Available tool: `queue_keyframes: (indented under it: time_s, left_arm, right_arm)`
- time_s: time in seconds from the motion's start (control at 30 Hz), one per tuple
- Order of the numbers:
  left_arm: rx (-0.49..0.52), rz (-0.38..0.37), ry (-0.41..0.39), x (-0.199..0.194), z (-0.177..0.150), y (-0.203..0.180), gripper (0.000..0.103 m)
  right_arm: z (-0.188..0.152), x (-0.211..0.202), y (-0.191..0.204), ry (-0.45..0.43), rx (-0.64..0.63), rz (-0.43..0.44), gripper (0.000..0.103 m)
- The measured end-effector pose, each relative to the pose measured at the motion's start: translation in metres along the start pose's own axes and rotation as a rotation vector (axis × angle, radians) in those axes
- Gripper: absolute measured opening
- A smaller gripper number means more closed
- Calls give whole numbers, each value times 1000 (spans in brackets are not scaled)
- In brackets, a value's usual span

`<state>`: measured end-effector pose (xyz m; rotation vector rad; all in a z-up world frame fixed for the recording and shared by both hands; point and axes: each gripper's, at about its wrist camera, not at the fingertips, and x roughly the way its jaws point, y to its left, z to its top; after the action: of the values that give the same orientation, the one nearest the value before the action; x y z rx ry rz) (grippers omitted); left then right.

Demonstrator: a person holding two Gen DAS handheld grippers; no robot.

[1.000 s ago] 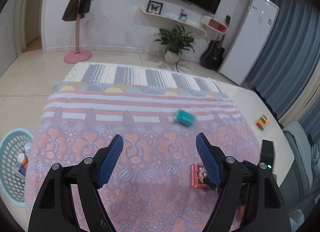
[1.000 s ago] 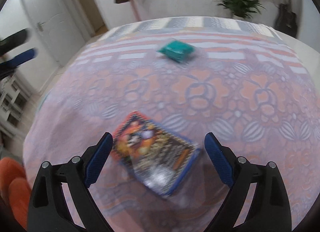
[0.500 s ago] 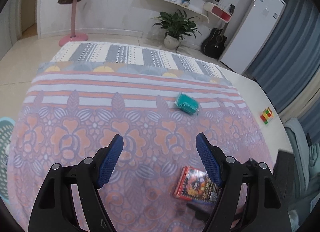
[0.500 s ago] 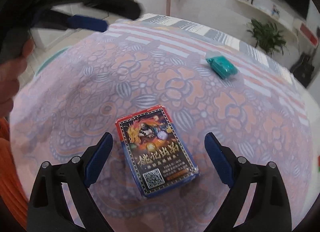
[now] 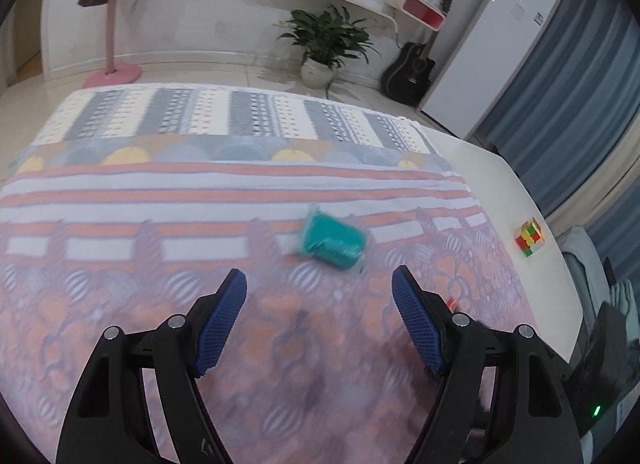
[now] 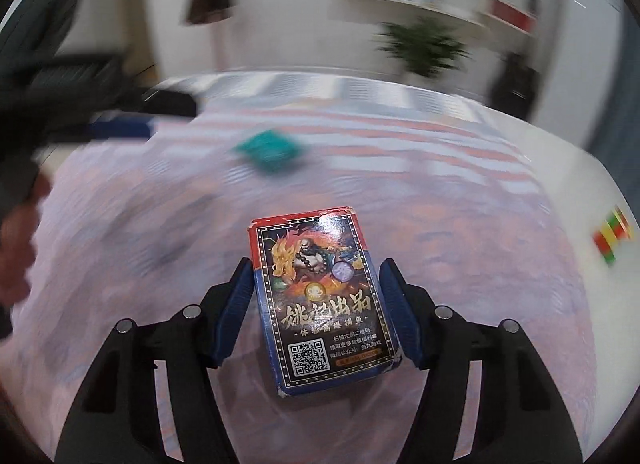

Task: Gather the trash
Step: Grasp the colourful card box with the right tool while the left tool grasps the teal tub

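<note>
A teal crumpled packet (image 5: 334, 239) lies on the patterned tablecloth (image 5: 120, 240), just ahead and slightly right of my open, empty left gripper (image 5: 319, 291). It also shows, blurred, in the right wrist view (image 6: 270, 149). A red-and-blue card box (image 6: 322, 300) with a QR code lies between the fingers of my right gripper (image 6: 316, 278). The jaws have narrowed around the box's sides; the left finger touches it, and the right stands a small gap away.
A colourful puzzle cube (image 5: 530, 239) sits on the bare white table edge at right, also in the right wrist view (image 6: 612, 240). Beyond the table are a potted plant (image 5: 326, 44), guitar (image 5: 408, 72), white fridge (image 5: 492, 44) and pink coat stand (image 5: 112, 72).
My left gripper moved forward toward the teal packet. My right gripper advanced over the card box and narrowed its jaws around it.
</note>
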<state>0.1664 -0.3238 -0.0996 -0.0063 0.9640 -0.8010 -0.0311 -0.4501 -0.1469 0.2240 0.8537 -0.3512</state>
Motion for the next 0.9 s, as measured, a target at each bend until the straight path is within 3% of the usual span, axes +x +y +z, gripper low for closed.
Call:
queue_keyframes:
  time_s: [0.1,0.2,0.37,0.63,0.73,0.8,0.9]
  left_arm:
    - [23,-3,8,21,7,-10,78]
    - [48,41,11,44,13,-15,83]
    - [59,88,51,78,19,-9,83]
    - [104,133,34,92,9,-16,81]
    - [158,180,13,93,4,-25,74]
    - [187,180,7,95,4,-29,61]
    - [191,189,2,95,5,-29,54]
  right_arm:
    - [5,10,-21,3,106,-1,61]
    - [7,12,-27,3,131,-13,61]
    - [7,14,-27,11,120,2,61]
    - [9,18,-23,18,112,-13,61]
    - [9,19,-26,14,119,-13,61]
    - [9,19,-25,12,115,-18,61]
    - [8,18,-24,10,111,-19,61]
